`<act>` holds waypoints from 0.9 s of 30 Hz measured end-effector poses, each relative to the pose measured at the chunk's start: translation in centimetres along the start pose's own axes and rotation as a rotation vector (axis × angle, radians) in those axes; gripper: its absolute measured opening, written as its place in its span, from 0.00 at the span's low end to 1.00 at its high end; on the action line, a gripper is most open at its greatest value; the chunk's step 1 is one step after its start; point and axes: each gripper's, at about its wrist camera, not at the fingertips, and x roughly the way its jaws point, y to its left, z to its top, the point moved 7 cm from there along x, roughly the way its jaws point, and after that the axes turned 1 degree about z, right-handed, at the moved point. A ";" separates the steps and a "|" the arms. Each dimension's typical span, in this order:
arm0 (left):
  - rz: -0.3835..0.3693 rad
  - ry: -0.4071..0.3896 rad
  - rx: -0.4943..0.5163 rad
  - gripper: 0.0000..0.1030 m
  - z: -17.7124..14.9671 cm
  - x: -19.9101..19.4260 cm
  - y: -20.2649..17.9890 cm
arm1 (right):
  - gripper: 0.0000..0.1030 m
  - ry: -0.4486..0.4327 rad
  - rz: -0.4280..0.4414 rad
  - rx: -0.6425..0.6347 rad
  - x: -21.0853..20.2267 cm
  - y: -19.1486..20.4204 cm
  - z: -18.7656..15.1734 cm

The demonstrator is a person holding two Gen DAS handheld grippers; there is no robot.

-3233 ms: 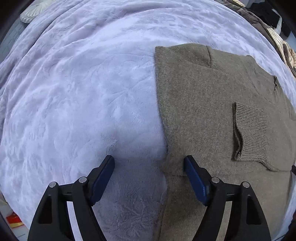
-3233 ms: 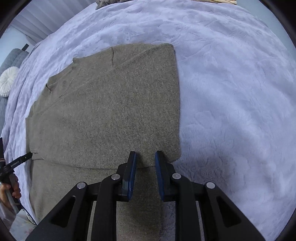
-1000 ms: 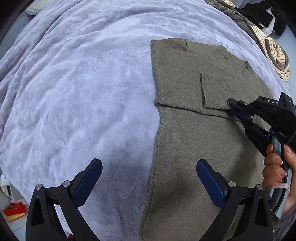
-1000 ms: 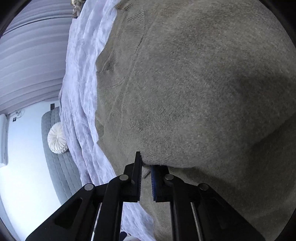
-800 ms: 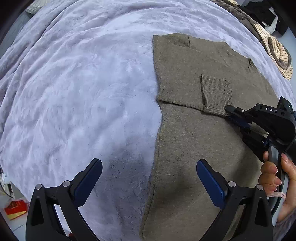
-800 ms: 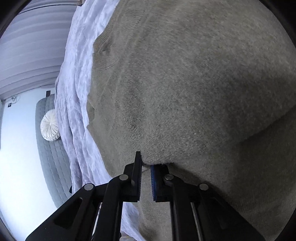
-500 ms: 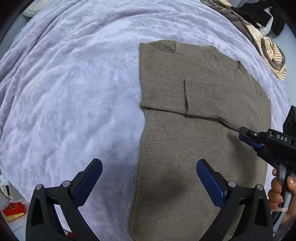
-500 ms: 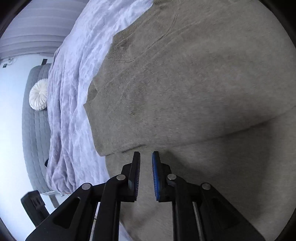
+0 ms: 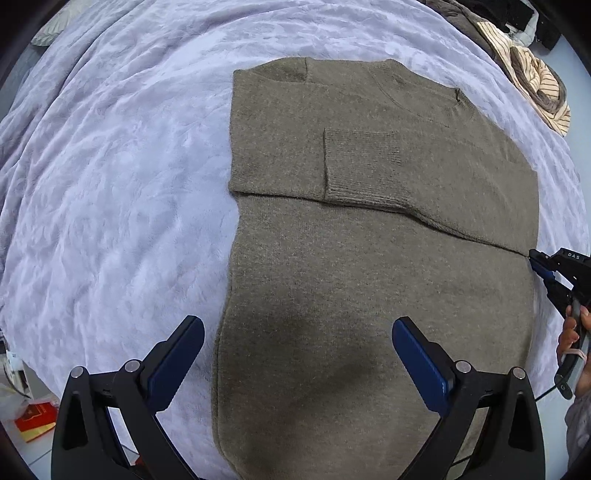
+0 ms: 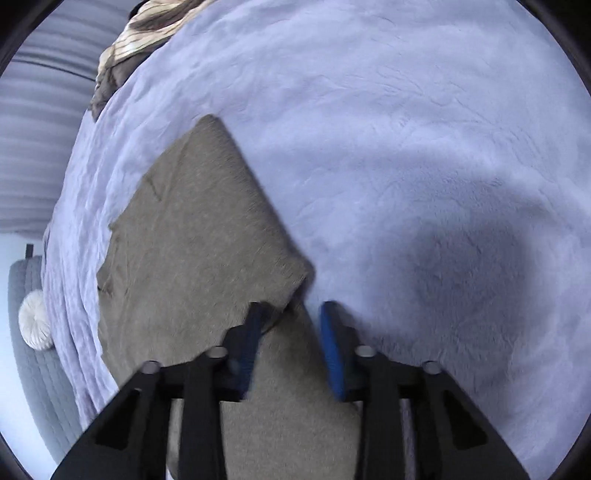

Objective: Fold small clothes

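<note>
A grey-brown knit sweater (image 9: 369, 266) lies flat on a lilac bedspread (image 9: 110, 184), both sleeves folded in across its chest, a ribbed cuff (image 9: 362, 162) on top. My left gripper (image 9: 295, 354) is wide open and empty above the sweater's lower body. My right gripper (image 10: 291, 321) is open and empty at the sweater's (image 10: 207, 266) right edge, at the folded sleeve's corner. It also shows in the left wrist view (image 9: 543, 269) beside the sweater's right edge.
A heap of other clothes, one striped (image 9: 535, 85), lies at the bed's far right corner and shows in the right wrist view (image 10: 147, 29). A grey sofa with a round white cushion (image 10: 35, 319) stands beyond the bed. The bed's near edge and floor clutter (image 9: 33, 421) are lower left.
My right gripper has let go of the folded sleeve, opened and drawn back to the sweater's right edge. My left gripper stayed wide open and pulled back over the sweater's lower half.
</note>
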 end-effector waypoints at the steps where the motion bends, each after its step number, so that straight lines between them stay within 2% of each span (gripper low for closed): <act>1: 0.003 0.000 0.002 0.99 0.0 -0.2 -0.2 | 0.13 -0.006 -0.018 -0.014 0.1 -0.2 0.4; 3: 0.007 -0.006 0.007 0.99 0.0 -0.5 -0.6 | 0.01 -0.015 -0.102 -0.056 -0.3 -0.6 0.7; 5: 0.006 -0.016 0.019 0.99 0.2 -1.0 -1.2 | 0.01 -0.010 -0.118 -0.074 -1.3 -0.4 0.5; 6: 0.003 -0.020 0.027 0.99 0.4 -1.2 -1.5 | 0.07 0.001 -0.110 -0.091 -1.8 -0.1 0.3; 8: -0.012 -0.029 0.053 0.99 0.6 -1.7 -2.6 | 0.10 0.035 -0.085 -0.174 -2.8 1.4 -0.8; 10: -0.017 -0.045 0.078 0.99 0.7 -2.2 -3.7 | 0.23 0.055 -0.086 -0.279 -3.8 2.8 -2.6; 11: -0.016 -0.051 0.093 0.99 0.7 -2.4 -4.3 | 0.40 0.060 -0.086 -0.329 -4.3 3.6 -3.6; 12: -0.021 -0.048 0.105 0.99 0.5 -2.6 -4.7 | 0.51 0.065 -0.080 -0.363 -4.8 4.2 -4.6; 17: -0.046 -0.096 0.148 0.99 -0.3 -3.7 -6.4 | 0.54 0.115 -0.081 -0.459 -6.2 5.0 -8.7; 19: -0.046 -0.096 0.160 0.99 -0.7 -3.8 -6.6 | 0.64 0.121 -0.081 -0.473 -6.4 5.5 -9.9; 21: -0.046 -0.092 0.173 0.99 -1.2 -3.9 -6.7 | 0.78 0.109 -0.075 -0.503 -7.2 5.3 -11.0; 27: -0.056 -0.069 0.205 0.99 -2.8 -3.2 -5.1 | 0.79 0.105 -0.107 -0.557 -7.6 6.4 -14.3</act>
